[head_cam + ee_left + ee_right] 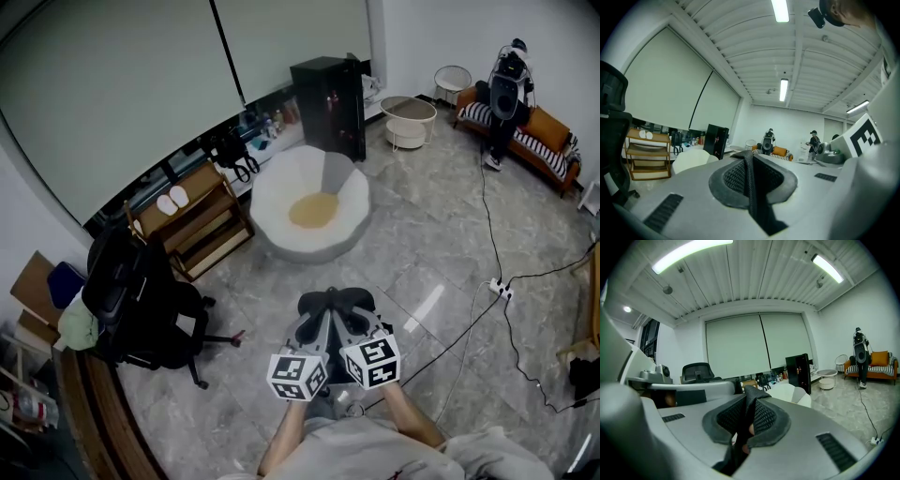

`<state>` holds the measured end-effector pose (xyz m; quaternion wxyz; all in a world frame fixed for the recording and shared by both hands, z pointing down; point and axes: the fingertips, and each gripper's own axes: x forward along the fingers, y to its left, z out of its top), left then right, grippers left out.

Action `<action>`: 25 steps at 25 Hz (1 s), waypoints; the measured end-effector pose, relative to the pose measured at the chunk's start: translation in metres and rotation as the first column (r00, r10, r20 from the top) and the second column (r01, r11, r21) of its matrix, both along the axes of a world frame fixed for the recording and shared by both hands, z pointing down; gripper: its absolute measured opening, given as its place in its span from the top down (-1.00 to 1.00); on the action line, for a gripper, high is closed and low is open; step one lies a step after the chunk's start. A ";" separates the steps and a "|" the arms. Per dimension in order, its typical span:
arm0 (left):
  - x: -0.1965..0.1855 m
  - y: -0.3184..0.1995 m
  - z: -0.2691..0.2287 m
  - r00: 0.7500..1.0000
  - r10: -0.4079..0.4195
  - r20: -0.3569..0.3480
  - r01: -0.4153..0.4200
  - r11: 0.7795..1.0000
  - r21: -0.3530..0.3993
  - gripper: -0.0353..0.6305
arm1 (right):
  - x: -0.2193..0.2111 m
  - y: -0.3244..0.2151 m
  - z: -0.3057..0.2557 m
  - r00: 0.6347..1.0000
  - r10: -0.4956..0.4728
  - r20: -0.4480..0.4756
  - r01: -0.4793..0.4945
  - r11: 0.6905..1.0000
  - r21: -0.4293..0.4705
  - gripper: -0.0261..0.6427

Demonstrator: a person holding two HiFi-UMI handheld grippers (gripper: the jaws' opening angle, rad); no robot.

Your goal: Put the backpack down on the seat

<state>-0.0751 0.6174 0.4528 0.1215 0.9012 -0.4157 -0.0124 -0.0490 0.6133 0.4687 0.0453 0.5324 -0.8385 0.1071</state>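
left gripper (314,330): jaws are pinching the strap (751,187).
right gripper (352,325): jaws are clamping the same strap.
backpack (336,302): hanging under both grippers.
seat (277,187): sitting at 12 o'clock, well apart.
tip: I'd be holding both grips until it's resting on the seat.

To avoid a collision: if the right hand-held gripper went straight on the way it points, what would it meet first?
Probably the wooden shelf, seen just beyond the black strap in its shut jaws; the white seat lies right of that line. Depth is unclear.
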 end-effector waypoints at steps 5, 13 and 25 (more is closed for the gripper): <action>0.009 -0.020 0.001 1.000 0.014 0.001 -0.014 1.000 0.008 0.76 | 0.009 -0.020 0.002 1.000 0.012 -0.005 -0.012 1.000 0.001 0.79; 0.015 -0.078 0.005 0.999 0.032 -0.009 -0.032 0.999 0.008 0.76 | 0.014 -0.078 0.007 1.000 0.025 -0.017 -0.025 1.000 -0.006 0.79; 0.016 -0.197 0.000 0.999 0.047 -0.015 -0.047 0.999 0.002 0.76 | 0.015 -0.198 0.002 0.999 0.028 -0.034 -0.028 1.000 -0.007 0.79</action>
